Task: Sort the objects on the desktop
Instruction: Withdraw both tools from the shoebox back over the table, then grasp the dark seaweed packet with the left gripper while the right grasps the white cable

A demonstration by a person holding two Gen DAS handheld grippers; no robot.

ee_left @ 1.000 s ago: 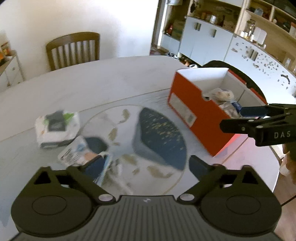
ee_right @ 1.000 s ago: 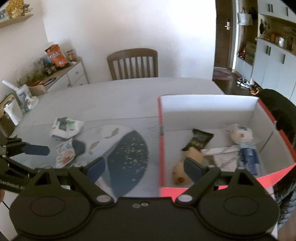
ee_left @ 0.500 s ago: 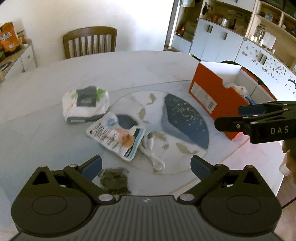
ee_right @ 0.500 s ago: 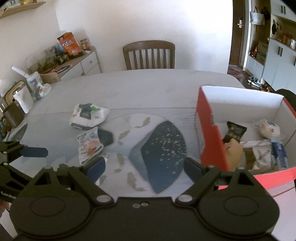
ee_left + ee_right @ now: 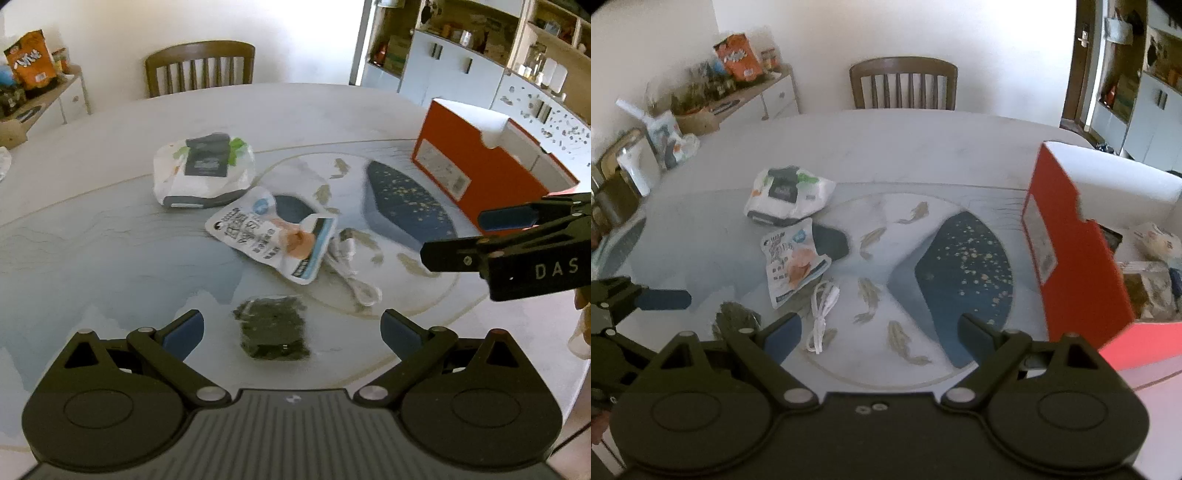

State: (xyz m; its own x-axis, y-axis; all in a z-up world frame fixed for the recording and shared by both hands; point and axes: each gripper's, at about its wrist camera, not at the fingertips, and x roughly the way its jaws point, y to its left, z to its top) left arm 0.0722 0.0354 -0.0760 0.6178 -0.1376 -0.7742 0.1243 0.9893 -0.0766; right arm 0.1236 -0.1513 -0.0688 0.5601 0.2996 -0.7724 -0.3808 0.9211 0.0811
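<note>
Lying flat on the counter (image 5: 110, 122): a dark green seaweed packet (image 5: 273, 326), a white snack pouch (image 5: 269, 236), a wipes pack (image 5: 203, 170) and a white cable (image 5: 822, 317), beside the orange box (image 5: 476, 173). Hovering wide open and holding nothing: left claw (image 5: 291, 328) around the seaweed packet, right claw (image 5: 881, 332) near the cable.

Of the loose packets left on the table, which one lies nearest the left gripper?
The dark green packet, directly between and ahead of the left gripper's open fingers. The white snack pouch and the wipes pack lie farther off.
</note>
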